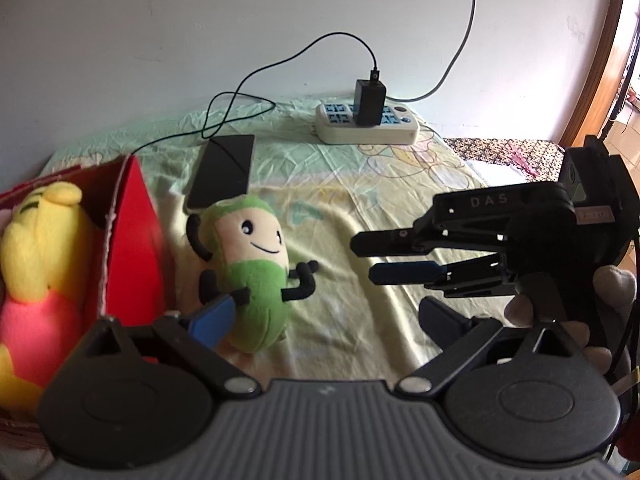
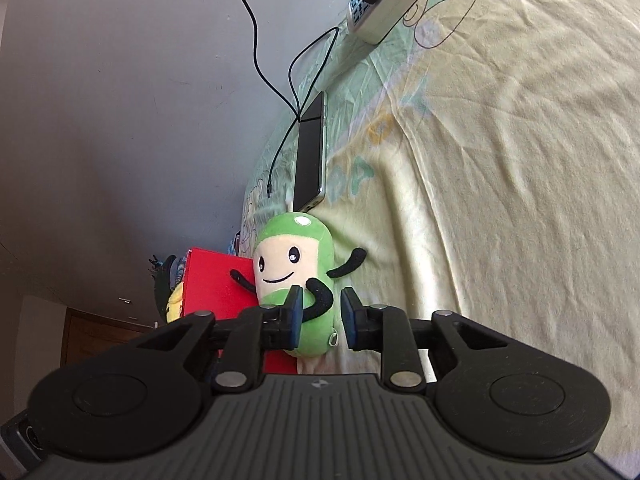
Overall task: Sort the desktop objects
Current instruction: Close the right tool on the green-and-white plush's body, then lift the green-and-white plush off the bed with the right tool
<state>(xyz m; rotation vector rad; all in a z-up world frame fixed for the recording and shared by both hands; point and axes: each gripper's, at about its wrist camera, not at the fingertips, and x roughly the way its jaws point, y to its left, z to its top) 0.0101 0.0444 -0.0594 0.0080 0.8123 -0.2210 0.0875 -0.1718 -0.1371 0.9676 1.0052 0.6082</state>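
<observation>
Where a pale yellow-green printed sheet meets the white wall, a green bean-shaped plush toy lies beside a red cardboard box; the left gripper gapes wide, empty. From the right wrist, the right gripper stands part-open, empty, before the toy, near the sheet's wall edge.

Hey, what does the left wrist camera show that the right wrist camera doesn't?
Only the left wrist view shows the right gripper from outside, open and empty, and the yellow bear plush in full inside the red box. Only the right wrist view shows the cable's loose plug end lying unplugged beside the phone. Both show the green plush, phone, red box, power strip and black charger.
</observation>
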